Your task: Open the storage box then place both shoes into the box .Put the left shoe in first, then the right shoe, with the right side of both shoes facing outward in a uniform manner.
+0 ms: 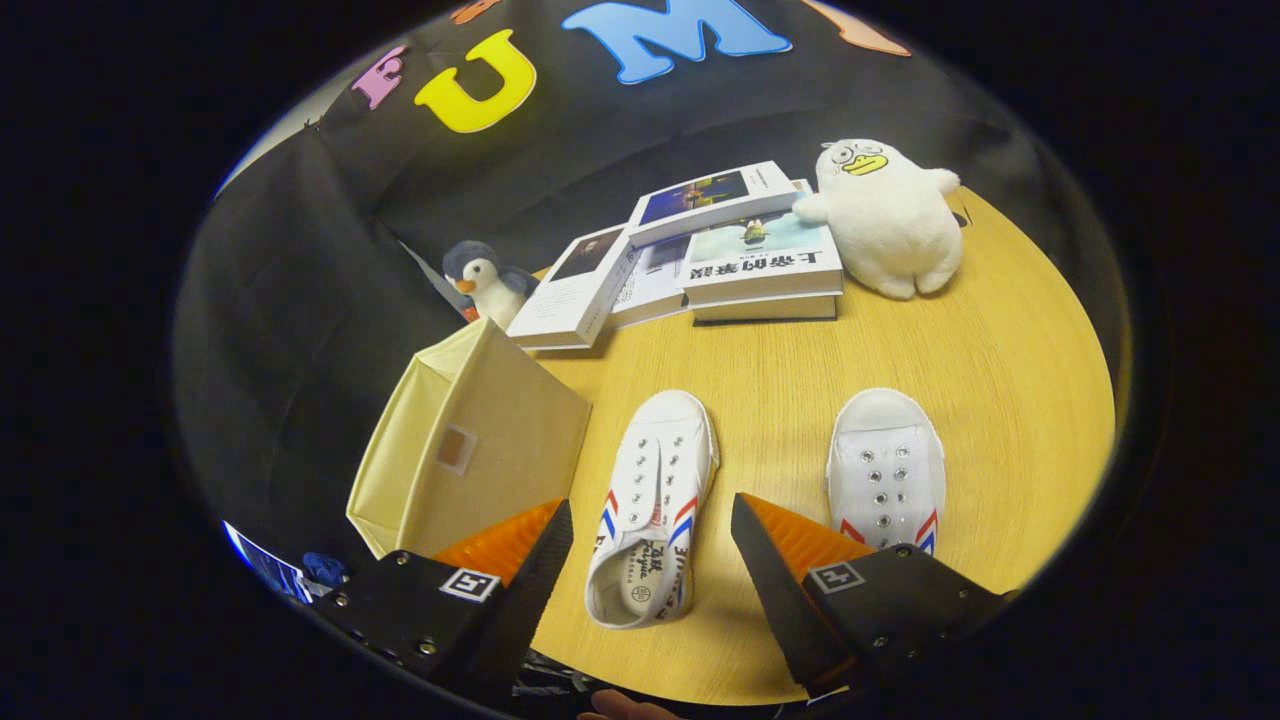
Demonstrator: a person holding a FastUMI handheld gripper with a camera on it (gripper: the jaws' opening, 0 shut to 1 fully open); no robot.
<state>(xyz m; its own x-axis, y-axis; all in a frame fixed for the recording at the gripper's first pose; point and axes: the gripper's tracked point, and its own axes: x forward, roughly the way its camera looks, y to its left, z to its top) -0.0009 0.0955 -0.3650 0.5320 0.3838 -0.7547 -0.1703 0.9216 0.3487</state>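
Claw: the gripper (650, 530) hangs above the near edge of the table, its two fingers spread wide apart and holding nothing.

Nearer shoe and claw: one white shoe (652, 505) lies in the gap between the two fingers, its heel toward the claw and its toe pointing away. Neither finger touches it.

Other shoe and claw: the second shoe (885, 465) lies to the right of the first, just beyond the right finger, which covers its heel end. The two shoes lie well apart, toes pointing much the same way.

Box and claw: the storage box (470, 450) stands just ahead of the left finger, at the left edge of the table, near the first shoe but not touching it.

Look of the shoes: white canvas, with metal eyelets and no laces showing, and red and blue stripes on the sides. The first shoe's opening shows an insole with printing on it.

Look of the box: pale cream fabric, with a small square patch on the face toward the claw. Whether it has a lid, and whether that is open, I cannot tell.

Table: round, light wood grain (960, 350).

Farther back: a loose stack of books (700, 250) lies beyond the shoes, with a small penguin toy (485, 282) at its left and a white duck plush (890, 215) at its right, one wing resting on the books.
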